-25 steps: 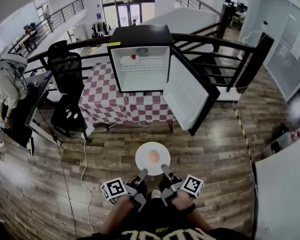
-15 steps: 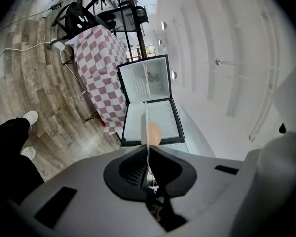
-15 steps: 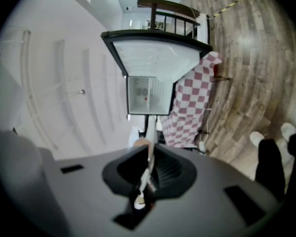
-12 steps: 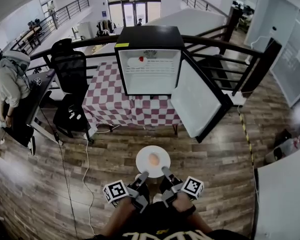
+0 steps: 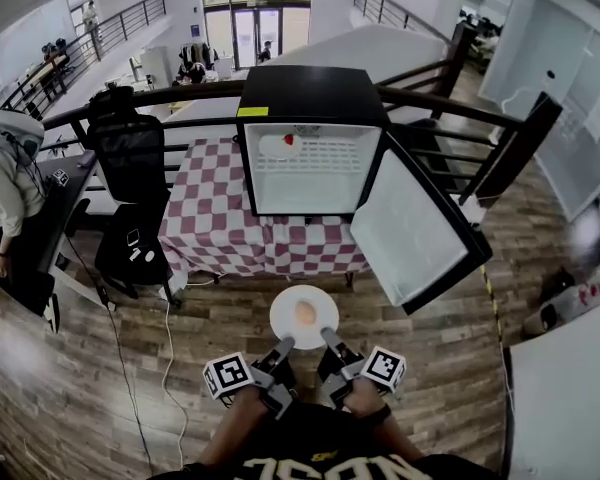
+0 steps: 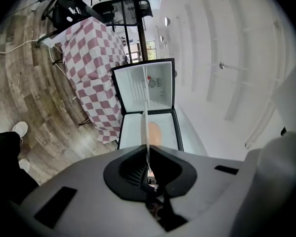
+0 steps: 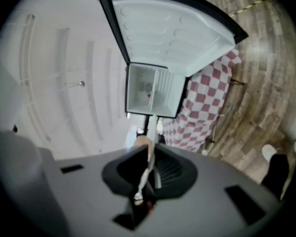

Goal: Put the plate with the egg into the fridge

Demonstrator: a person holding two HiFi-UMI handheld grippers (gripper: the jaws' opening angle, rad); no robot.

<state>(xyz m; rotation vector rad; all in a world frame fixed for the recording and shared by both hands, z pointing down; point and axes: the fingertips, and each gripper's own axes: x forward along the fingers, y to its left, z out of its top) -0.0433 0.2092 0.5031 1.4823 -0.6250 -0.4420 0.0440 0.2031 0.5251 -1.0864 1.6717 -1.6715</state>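
Plate [image 5: 286, 320] with egg [image 5: 305, 313] held level in the air, short of the open fridge [image 5: 310, 93].
Left gripper [image 5: 285, 346] and right gripper [image 5: 327, 336] both clamped on plate's near rim. Plate looks stiff, slick, breakable; loose egg likely rolls if tilted.

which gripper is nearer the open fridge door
Right. The right gripper holds the plate by the rim toward the fridge door; the left gripper holds the opposite rim, farther away.
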